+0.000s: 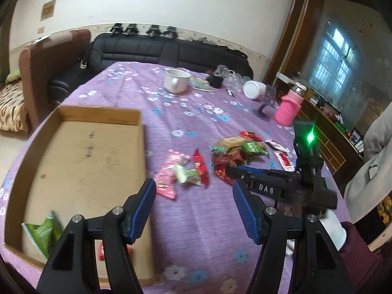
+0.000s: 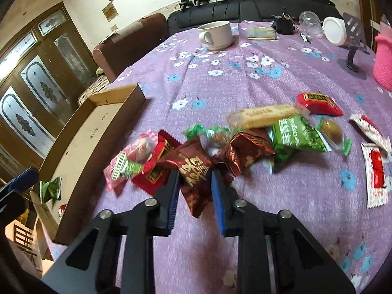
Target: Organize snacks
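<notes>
Right gripper (image 2: pixel 194 191) pinches a dark red snack packet (image 2: pixel 196 174); left gripper (image 1: pixel 193 210) hangs wide apart beside the cardboard tray (image 1: pixel 73 152).

Dark-red snack packet (image 2: pixel 194 171) between blue pads (image 2: pixel 216 197)

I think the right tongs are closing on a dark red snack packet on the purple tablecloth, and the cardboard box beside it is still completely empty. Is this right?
Not quite: the cardboard box is not empty. The left wrist view shows a green packet and a small red packet already lying in it. The rest holds: the right tongs have a dark red snack packet between their fingers on the purple tablecloth.
</notes>
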Action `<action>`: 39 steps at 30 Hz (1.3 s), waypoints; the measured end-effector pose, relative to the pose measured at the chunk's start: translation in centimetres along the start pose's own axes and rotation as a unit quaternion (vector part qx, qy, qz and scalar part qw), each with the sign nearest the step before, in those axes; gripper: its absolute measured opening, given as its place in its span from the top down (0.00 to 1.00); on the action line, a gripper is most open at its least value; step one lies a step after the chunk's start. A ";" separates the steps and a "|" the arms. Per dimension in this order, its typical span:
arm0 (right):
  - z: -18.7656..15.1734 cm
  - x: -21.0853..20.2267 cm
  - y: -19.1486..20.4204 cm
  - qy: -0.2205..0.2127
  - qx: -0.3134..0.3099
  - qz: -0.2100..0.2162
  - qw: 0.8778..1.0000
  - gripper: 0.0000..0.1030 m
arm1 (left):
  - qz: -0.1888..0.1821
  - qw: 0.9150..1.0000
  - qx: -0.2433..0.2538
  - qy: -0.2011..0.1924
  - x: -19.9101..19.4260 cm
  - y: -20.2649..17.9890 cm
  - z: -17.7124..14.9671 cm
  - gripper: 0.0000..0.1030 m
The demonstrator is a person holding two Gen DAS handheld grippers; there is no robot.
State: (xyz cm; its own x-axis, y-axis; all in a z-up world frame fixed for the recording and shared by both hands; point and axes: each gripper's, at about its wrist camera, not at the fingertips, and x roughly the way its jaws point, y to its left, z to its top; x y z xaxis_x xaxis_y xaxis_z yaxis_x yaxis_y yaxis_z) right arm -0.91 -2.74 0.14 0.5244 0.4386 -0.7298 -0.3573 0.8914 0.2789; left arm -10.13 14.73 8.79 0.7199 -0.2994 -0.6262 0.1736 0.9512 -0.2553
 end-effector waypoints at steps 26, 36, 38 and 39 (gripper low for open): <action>-8.2 -15.2 -8.2 -0.089 0.047 -0.291 0.952 0.59 | 0.113 0.976 0.177 -0.057 0.7 -17.5 -0.4 0.23; -10.2 -26.6 2.3 -0.307 -0.063 -0.092 0.945 0.29 | 0.192 0.971 0.140 -0.008 4.5 -12.5 -1.6 0.23; -9.6 -25.7 4.3 -0.298 -0.089 -0.070 0.948 0.26 | 0.189 0.972 0.138 -0.009 4.3 -12.4 -1.9 0.23; -9.5 -25.1 5.0 -0.292 -0.098 -0.069 0.949 0.26 | 0.189 0.972 0.138 -0.009 4.0 -12.4 -1.9 0.23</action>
State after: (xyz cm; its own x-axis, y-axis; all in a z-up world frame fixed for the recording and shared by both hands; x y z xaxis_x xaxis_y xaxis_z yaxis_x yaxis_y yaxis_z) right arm -23.17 -10.34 13.93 0.8948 0.3588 -0.2655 -0.3609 0.9316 0.0427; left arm -10.68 1.56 8.00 0.7785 0.0736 -0.6234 0.0666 0.9778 0.1985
